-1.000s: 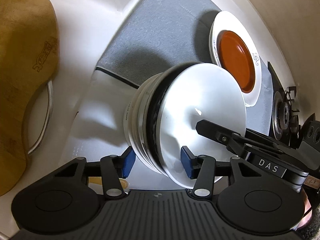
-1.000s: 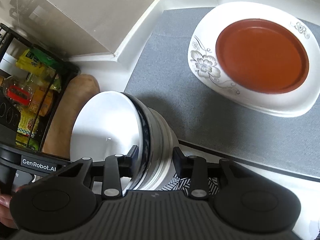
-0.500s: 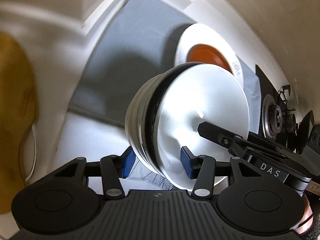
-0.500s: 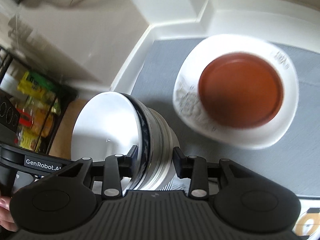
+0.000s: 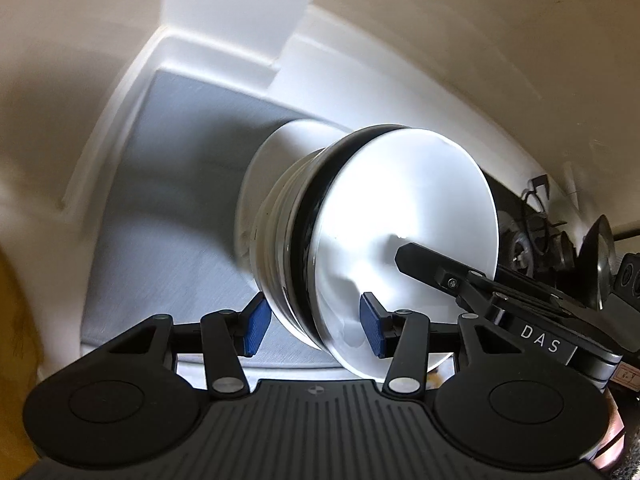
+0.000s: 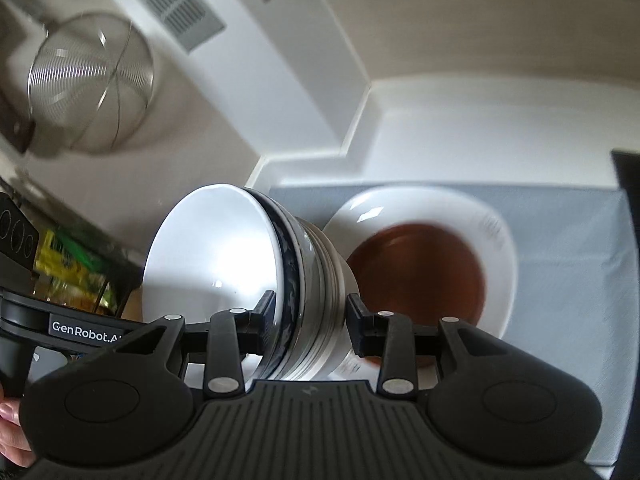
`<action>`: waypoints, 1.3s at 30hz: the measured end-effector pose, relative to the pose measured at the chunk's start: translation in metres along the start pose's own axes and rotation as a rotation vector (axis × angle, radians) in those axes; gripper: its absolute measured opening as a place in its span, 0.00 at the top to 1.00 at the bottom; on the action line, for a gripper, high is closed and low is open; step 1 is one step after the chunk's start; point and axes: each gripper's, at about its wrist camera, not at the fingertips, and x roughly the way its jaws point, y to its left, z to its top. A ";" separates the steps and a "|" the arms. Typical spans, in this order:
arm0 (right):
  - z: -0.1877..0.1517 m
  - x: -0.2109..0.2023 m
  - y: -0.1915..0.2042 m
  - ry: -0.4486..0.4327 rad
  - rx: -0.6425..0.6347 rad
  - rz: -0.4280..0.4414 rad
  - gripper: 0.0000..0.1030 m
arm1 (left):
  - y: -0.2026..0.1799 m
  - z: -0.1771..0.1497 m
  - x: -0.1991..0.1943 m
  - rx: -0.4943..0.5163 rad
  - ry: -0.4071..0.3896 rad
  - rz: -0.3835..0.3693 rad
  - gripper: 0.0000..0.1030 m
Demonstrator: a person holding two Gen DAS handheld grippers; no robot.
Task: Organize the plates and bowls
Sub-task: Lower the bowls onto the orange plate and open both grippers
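Both claws carry a stack of bowls (image 5: 360,248) over the gray mat (image 5: 168,208) at the far corner of the table (image 6: 460,140). A second ago the stack hung over the near edge of the mat, with bare white table beneath it; now it is raised and carried toward the far wall, close to the white plate (image 6: 496,240) that holds a brown dish (image 6: 424,268). The move suggests the bowls are being brought to sit with the other crockery, a step not yet done.

The left claw (image 5: 316,320) is closed part-way across the near edge of the stack, one blue pad inside the top bowl and the other against the outer walls. The right claw (image 6: 308,320) grips the opposite edge the same way, jaws narrowed onto the rims. The stack tips on its side, mouth toward the right in the left camera.

The right camera alone shows the brown dish, a wire strainer (image 6: 88,84) hanging at far left and a rack of packets (image 6: 68,276) at left. The left camera hides most of the plate behind the bowls, but shows a stove burner (image 5: 536,240) at right. Both pictures are blurred by motion.
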 end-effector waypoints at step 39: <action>-0.023 0.036 -0.066 -0.102 0.095 -0.221 0.42 | -0.030 -0.003 0.043 0.063 -0.192 0.104 0.36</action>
